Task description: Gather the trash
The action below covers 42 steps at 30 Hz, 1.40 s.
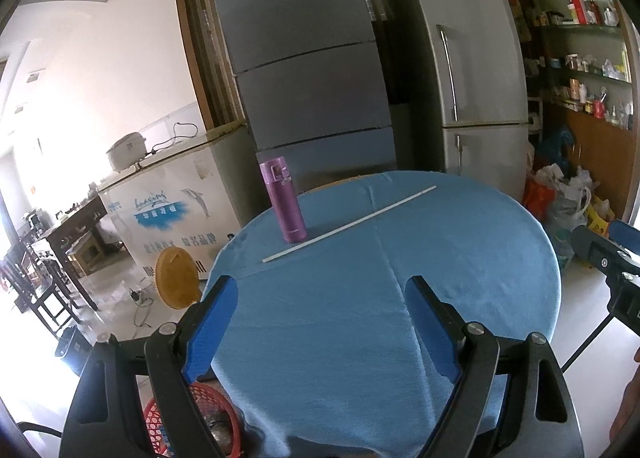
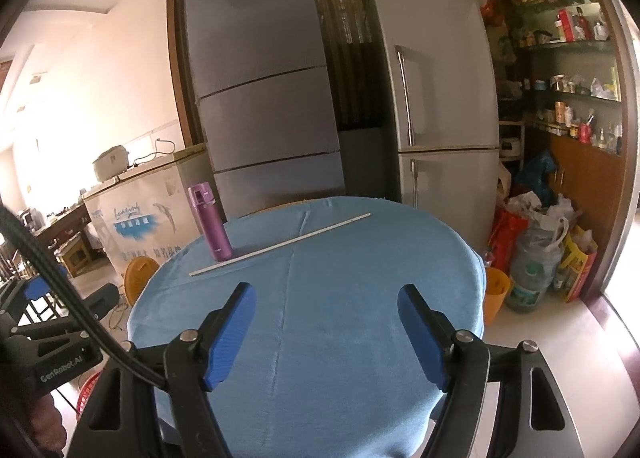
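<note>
The left claw is standing wide over the near half of the round bench, which is covered in a blue cloth, and nothing is sitting between its blue pads. The right claw is likewise spread wide above the same bench, with only bare cloth showing between its pads.

On the far left part of the bench a purple flask is standing upright with its lid shut. A long thin white stick is lying flat on the cloth, running diagonally from just in front of the flask's base toward the far right edge; both are well apart from the 2 claws. In the right wrist view the flask and the stick are sitting in the same arrangement.

A red mesh basket is resting on the floor at the near left of the bench, with something crumpled and shiny inside it. Behind the bench 2 refrigerators are standing, a dark grey one and a silver one.
</note>
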Available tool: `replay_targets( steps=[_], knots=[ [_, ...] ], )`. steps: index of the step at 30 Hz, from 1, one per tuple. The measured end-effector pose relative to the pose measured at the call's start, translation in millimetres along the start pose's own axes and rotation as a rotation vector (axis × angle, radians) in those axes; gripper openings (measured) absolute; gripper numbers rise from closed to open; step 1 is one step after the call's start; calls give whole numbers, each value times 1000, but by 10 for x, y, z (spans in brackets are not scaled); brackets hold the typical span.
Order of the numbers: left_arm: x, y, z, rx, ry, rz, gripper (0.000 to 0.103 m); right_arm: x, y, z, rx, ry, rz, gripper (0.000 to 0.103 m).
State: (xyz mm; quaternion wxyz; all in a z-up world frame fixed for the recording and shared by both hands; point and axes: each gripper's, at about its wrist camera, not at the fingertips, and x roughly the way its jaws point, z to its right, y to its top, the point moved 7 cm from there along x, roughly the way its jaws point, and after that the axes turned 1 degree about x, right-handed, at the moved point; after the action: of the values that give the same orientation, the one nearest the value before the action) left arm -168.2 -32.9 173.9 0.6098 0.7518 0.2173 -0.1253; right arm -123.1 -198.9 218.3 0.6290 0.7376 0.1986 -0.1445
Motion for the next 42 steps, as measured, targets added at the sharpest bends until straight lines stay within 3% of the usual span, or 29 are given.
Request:
replay_targets(
  steps=[42],
  knots=[
    [-38,-140,-434,-72,34,4,87,-91,67,-443,-1,39,20,77]
  ],
)
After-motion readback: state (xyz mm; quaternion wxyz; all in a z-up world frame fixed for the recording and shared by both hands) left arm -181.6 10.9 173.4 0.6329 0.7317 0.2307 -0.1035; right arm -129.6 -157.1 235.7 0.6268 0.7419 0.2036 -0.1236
